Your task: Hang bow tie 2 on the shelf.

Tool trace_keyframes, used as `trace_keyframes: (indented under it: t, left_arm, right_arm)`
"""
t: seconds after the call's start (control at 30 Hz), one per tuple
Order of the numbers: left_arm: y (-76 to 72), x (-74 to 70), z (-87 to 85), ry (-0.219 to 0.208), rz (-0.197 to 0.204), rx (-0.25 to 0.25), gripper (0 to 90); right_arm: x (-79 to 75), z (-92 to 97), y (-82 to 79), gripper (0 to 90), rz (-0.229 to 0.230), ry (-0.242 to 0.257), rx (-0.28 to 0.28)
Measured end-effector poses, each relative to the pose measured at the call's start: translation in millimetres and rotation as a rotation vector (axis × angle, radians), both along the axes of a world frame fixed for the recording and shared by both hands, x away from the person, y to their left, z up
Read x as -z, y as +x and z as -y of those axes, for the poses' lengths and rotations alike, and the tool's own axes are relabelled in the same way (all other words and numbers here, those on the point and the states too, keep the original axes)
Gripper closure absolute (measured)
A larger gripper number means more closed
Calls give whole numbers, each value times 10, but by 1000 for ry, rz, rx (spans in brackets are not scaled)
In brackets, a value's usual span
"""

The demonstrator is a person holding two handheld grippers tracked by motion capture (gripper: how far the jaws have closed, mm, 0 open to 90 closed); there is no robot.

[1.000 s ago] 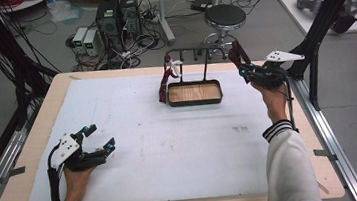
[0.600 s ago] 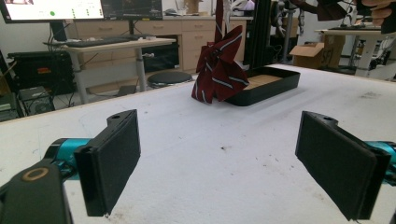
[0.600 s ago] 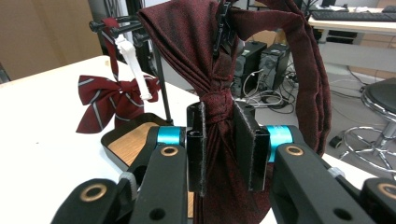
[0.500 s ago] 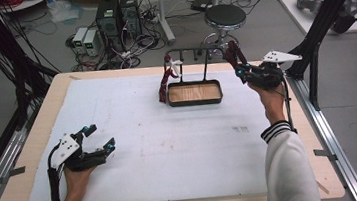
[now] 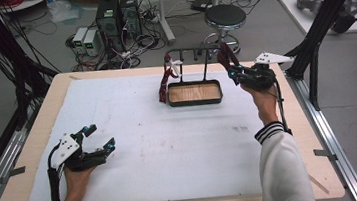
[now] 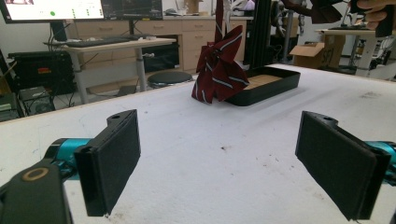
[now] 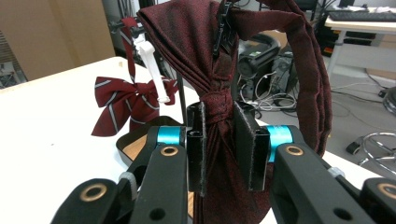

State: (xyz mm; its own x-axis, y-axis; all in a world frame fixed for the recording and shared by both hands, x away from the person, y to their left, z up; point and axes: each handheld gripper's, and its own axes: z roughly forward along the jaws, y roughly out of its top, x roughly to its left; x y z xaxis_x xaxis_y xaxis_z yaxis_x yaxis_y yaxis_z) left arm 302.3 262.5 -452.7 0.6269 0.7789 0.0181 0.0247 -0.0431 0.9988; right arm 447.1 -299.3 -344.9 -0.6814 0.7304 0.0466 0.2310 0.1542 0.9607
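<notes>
Maroon bow tie (image 7: 219, 112) — clamped at its knot by right tool (image 7: 219, 144).

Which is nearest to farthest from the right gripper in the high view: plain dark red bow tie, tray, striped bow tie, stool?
1. Plain dark red bow tie: clamped in the right gripper.
2. Tray: just left of it.
3. Striped bow tie: at the tray's left end.

The stool, behind the table, is too close to call against the striped bow tie.

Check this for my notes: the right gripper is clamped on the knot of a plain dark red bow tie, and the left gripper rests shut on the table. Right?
Not quite. The left gripper is open: the left gripper view shows its jaws standing wide apart over the white table cover. The rest holds: the right gripper is clamped on the knot of the plain dark red bow tie.
</notes>
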Motion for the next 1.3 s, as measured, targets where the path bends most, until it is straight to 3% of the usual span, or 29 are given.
trace_keyframes:
  t: [0.8,1.3]
  left_arm:
    - [2,-1,-3,-1,-1,1,144]
    - [3,0,-2,-1,1,0,144]
  right_arm:
    - [110,-173,68,756,-12,-18,-25]
    - [174,-223,115,755,-45,-43,-19]
